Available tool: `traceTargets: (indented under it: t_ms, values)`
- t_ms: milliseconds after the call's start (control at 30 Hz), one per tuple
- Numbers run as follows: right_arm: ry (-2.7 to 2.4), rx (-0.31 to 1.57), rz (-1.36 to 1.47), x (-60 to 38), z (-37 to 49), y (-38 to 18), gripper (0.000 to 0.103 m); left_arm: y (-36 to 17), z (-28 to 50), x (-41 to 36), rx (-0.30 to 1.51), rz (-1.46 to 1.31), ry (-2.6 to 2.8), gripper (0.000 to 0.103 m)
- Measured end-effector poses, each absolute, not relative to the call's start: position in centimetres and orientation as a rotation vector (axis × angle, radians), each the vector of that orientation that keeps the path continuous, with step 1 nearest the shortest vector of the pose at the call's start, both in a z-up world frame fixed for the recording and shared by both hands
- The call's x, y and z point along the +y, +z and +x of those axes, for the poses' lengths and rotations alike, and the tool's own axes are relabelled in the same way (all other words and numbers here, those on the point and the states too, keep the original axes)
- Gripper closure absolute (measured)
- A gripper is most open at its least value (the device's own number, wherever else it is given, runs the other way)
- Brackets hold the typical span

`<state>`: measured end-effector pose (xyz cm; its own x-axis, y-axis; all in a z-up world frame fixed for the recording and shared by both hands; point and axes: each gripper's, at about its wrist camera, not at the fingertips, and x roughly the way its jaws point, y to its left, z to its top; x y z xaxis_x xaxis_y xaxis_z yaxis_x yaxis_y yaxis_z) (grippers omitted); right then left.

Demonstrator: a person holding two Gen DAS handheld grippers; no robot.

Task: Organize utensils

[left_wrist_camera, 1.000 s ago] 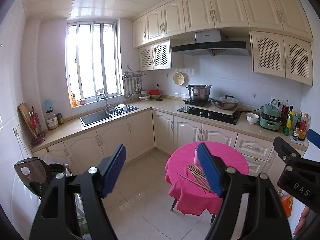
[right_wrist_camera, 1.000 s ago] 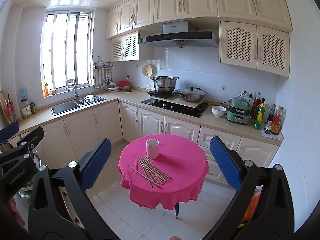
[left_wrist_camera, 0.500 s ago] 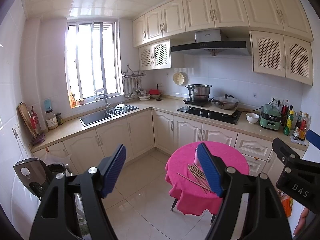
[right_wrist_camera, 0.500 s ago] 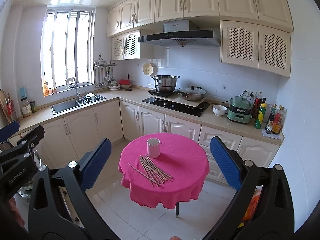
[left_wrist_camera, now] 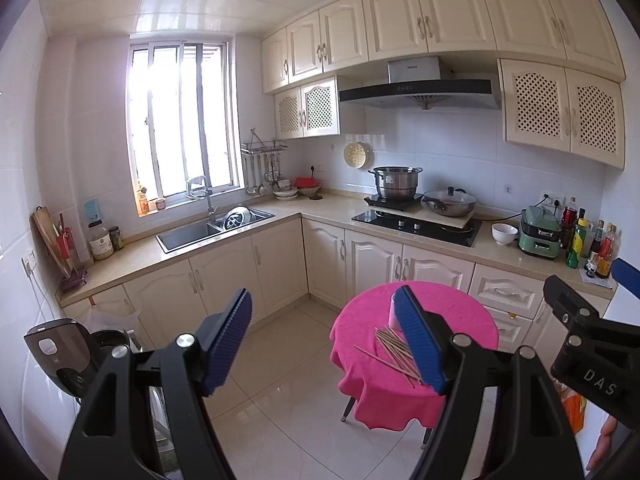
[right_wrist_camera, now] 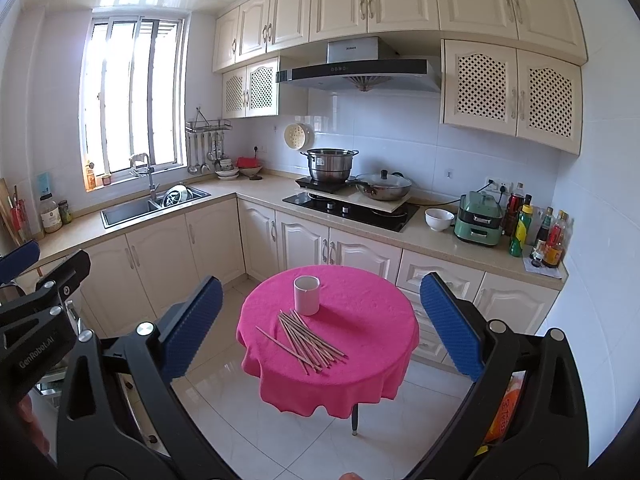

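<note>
On the pink round table (right_wrist_camera: 360,320), loose fanned wooden chopsticks (right_wrist_camera: 306,338) beside white cup (right_wrist_camera: 307,295); both jaws apart, empty.

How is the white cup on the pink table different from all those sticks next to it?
The cup stands upright; the chopsticks lie flat in a loose, fanned pile. The cup is white, short and wide; the chopsticks are brownish, long and thin. There is one cup but many chopsticks. Both rest on the pink tablecloth, untouched by either gripper.

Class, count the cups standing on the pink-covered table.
1: a white cup stands upright on the pink table, just behind the loose chopsticks. None seems hidden.
</note>
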<state>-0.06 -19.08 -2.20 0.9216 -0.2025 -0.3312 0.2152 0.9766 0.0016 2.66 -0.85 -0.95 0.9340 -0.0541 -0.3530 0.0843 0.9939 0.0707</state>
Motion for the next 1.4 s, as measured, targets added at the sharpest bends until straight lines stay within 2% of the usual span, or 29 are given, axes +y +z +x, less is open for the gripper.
traceTargets:
  t_ms: [900, 1200, 1400]
  values:
    - [-0.228, 0.432, 0.061, -18.3, 4.6, -5.0, 0.006, -3.7, 7.5, -0.6, 0.421, 0.111, -0.118, 0.030]
    - [-0.174, 0.457, 0.037, -20.6, 9.6, -7.0, 0.006, -5.4, 12.5, -3.4, 0.465, 0.115, -0.097, 0.030]
    - [-0.113, 0.491, 0.043, -24.6, 15.7, -8.7, 0.006, -7.0, 18.2, -8.0, 0.508, 0.131, -0.046, 0.030]
